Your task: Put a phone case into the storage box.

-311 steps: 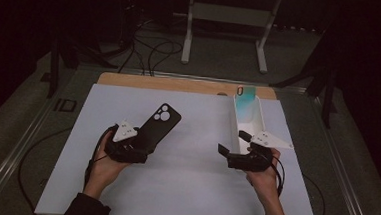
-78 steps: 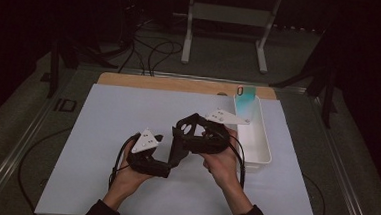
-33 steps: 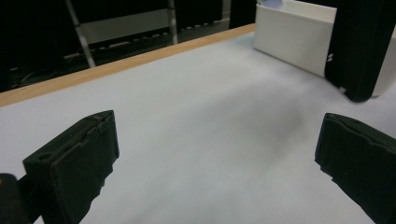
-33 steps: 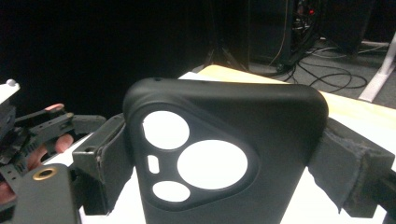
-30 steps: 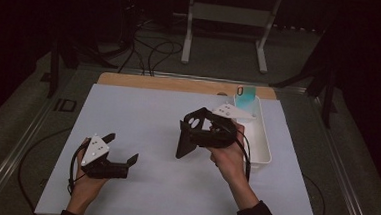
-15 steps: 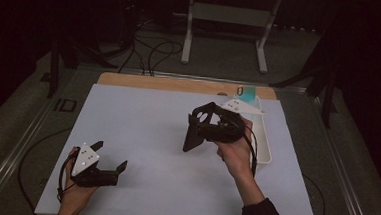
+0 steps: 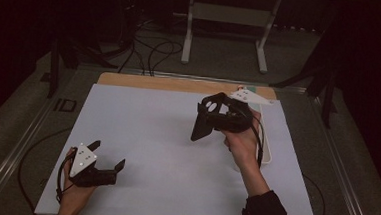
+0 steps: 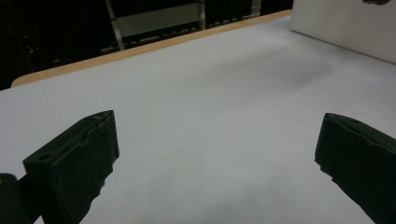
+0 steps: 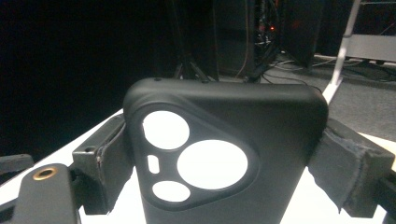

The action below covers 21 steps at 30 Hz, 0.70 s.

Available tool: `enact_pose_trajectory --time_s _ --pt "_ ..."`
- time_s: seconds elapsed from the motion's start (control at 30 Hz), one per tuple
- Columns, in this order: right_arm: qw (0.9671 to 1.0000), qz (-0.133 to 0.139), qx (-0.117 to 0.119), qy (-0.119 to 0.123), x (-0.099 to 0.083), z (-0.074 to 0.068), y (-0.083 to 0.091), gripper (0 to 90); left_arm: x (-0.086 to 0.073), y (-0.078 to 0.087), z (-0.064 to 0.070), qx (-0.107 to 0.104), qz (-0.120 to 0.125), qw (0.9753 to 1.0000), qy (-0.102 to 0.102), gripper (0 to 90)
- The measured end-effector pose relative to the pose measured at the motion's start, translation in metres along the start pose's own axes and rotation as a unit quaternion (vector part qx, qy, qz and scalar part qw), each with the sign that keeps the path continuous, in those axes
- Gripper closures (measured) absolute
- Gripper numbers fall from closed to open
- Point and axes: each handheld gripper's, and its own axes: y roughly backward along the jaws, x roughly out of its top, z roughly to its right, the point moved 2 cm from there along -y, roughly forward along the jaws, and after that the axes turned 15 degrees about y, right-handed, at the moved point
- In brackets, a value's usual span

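A white mat [image 7: 142, 129] covers the table, a strip of wood showing along its far edge. At the mat's right edge sits a white tray [image 7: 267, 157], mostly hidden behind the right hand [image 7: 241, 143]. Near the front-left corner, the left gripper [image 7: 109, 158] rests low over the mat with its jaws wide apart and nothing between them.

The right gripper [image 7: 209, 119] is raised above the mat's right half, jaws clamped on the sides of a black phone case [image 9: 224, 154], which hangs with its camera cut-outs toward that gripper's camera.

The case is picked up and in one gripper alone; placing it, probably in the tray, looks to be what is left. The tray's contents cannot be made out, and the case's lower end is cut off in the right gripper view.
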Motion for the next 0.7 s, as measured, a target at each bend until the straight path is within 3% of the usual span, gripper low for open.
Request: enact_pose_trajectory --time_s 0.4,0.7 --pt "0.9998 -0.002 -0.011 -0.015 -0.001 0.026 -0.007 14.5 -0.001 0.0 0.001 0.004 0.002 1.0 0.001 0.1" --pt "0.9995 0.002 -0.03 0.0 0.009 0.035 -0.012 14.5 0.0 0.002 0.0 0.01 0.01 0.9999 0.006 0.1"
